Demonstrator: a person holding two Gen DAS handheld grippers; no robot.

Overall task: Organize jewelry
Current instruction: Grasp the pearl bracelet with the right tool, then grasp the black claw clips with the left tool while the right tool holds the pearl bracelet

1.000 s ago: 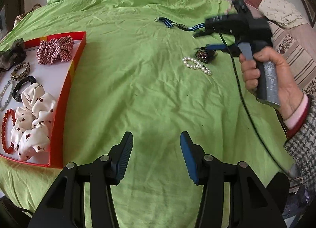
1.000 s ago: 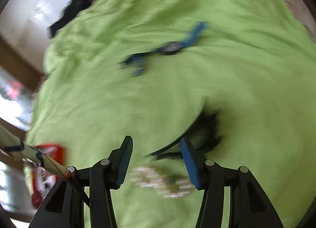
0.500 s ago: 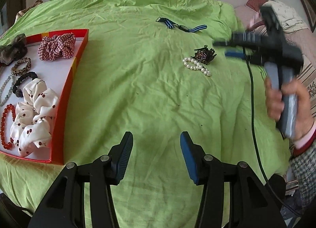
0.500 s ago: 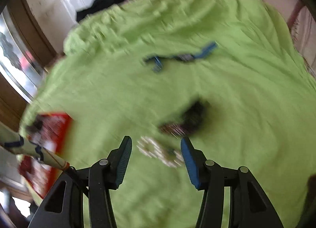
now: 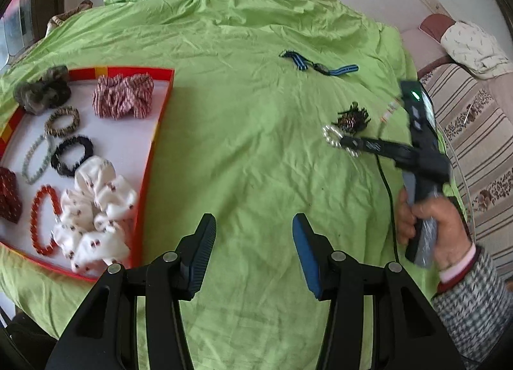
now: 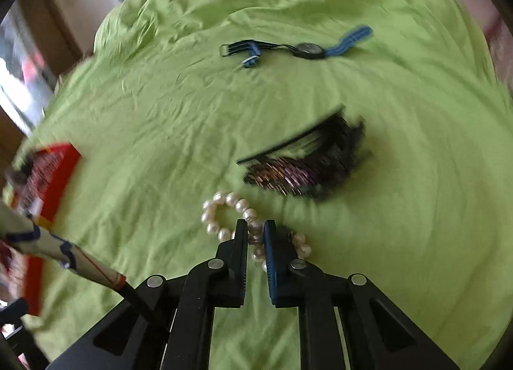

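Observation:
A white pearl bracelet [image 6: 224, 209] lies on the green bedspread [image 6: 160, 113]. My right gripper [image 6: 255, 228] has its fingers closed around the middle of it. The bracelet also shows in the left wrist view [image 5: 333, 139], with the right gripper [image 5: 348, 142] down on it. A dark beaded hair clip [image 6: 304, 164] lies just beyond it. A blue striped watch [image 6: 307, 47] lies further back. My left gripper [image 5: 253, 235] is open and empty above the bedspread. The red-rimmed tray [image 5: 157, 132] at left holds scrunchies and bracelets.
A white cherry-print scrunchie [image 5: 96, 209], a red checked scrunchie [image 5: 123, 97] and several bead bracelets fill the tray. A striped sofa [image 5: 474, 132] stands to the right of the bed. A black cable [image 5: 386, 184] trails from the right gripper.
My right gripper has come down to the pearl bracelet and its fingers have closed on it. My left gripper has stayed open and has barely moved.

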